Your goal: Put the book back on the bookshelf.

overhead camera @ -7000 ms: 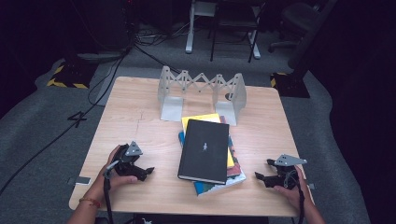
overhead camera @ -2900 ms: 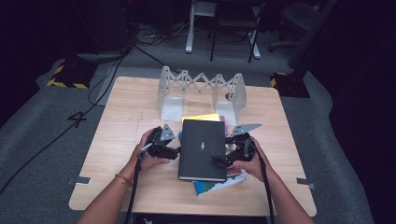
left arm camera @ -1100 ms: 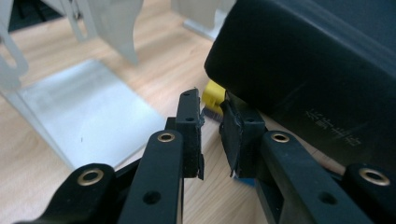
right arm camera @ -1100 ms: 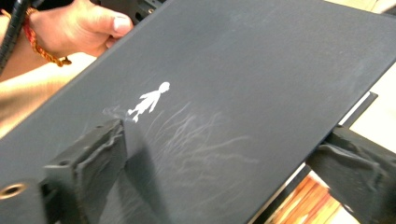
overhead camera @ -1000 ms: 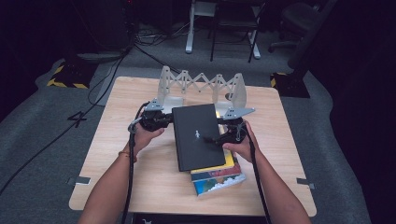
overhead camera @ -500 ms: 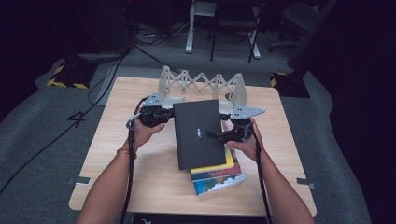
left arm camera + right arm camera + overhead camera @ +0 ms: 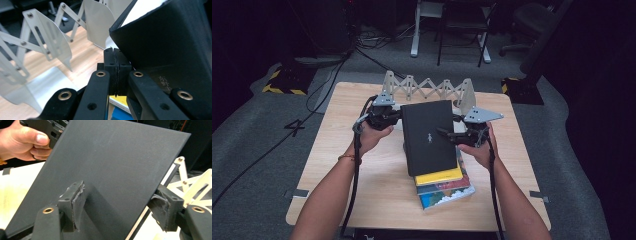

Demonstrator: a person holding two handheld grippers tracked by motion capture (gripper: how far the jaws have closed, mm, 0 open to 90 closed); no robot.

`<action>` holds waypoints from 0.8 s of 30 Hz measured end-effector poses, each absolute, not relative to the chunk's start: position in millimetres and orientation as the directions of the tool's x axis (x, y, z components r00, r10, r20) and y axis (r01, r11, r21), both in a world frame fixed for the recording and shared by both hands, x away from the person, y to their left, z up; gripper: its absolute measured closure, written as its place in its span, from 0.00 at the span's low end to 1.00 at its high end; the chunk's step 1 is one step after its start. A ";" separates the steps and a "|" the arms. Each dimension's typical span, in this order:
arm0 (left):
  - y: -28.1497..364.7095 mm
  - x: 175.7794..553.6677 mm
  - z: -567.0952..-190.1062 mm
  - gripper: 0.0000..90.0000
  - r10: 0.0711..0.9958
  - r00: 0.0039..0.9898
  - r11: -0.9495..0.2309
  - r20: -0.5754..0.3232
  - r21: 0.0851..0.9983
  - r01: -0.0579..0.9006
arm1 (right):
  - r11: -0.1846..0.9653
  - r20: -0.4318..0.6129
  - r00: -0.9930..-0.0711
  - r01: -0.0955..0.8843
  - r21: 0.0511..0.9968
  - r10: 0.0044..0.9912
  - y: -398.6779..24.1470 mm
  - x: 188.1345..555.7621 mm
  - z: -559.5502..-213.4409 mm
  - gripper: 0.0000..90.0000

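A black book (image 7: 428, 135) hangs tilted above a stack of books (image 7: 446, 190) whose top one is yellow (image 7: 439, 176). My left gripper (image 7: 384, 116) is at the book's left, spine side. Its jaws have just been closing, and in the left gripper view the left gripper (image 7: 115, 62) has its pads pressed together beside the book (image 7: 170, 42), with nothing visible between them. My right gripper (image 7: 453, 134) holds the book's right edge. Its jaws have just been closing: in the right gripper view the right gripper (image 7: 117, 202) clamps the book (image 7: 112, 157), one pad on the cover and one behind.
A white folding rack (image 7: 427, 90) stands just behind the book at the far side of the wooden table (image 7: 362, 190); its plates (image 7: 45, 42) are close to the left gripper. Bare wood lies left and right of the stack. Chairs and cables are on the floor beyond.
Both grippers came in from the table's sides to the black book and lifted it off the stack. Over the last second the book and both hands rose a little toward the rack.
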State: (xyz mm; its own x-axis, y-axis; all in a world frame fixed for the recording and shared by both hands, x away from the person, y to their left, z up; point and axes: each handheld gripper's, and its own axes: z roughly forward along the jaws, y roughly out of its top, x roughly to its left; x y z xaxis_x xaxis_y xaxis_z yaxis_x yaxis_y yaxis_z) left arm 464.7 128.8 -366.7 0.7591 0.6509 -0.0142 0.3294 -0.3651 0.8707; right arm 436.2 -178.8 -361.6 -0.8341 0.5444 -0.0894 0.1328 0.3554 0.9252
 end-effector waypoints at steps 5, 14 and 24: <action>127.7 456.2 -363.3 0.99 0.648 0.761 -0.357 0.006 0.886 0.296 | 0.350 -0.106 -0.830 0.113 0.930 0.547 -183.0 428.4 -359.3 0.42; 125.0 437.8 -352.0 0.99 0.631 0.774 -0.376 0.059 0.895 0.238 | 0.369 -0.183 -0.830 0.030 0.929 0.527 -193.6 401.9 -349.8 0.51; 121.1 417.1 -340.1 0.98 0.608 0.786 -0.417 0.113 0.887 0.196 | 0.388 -0.219 -0.847 -0.016 0.921 0.485 -201.3 382.9 -342.7 0.57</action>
State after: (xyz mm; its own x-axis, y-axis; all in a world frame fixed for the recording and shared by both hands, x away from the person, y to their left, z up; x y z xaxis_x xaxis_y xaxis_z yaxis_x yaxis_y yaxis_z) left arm 417.1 121.1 -340.1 0.7856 0.6083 0.1129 0.1957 -0.4174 0.8874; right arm 382.9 -201.3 -342.7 -0.8469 0.4846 -0.2189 -0.0159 0.3884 0.9213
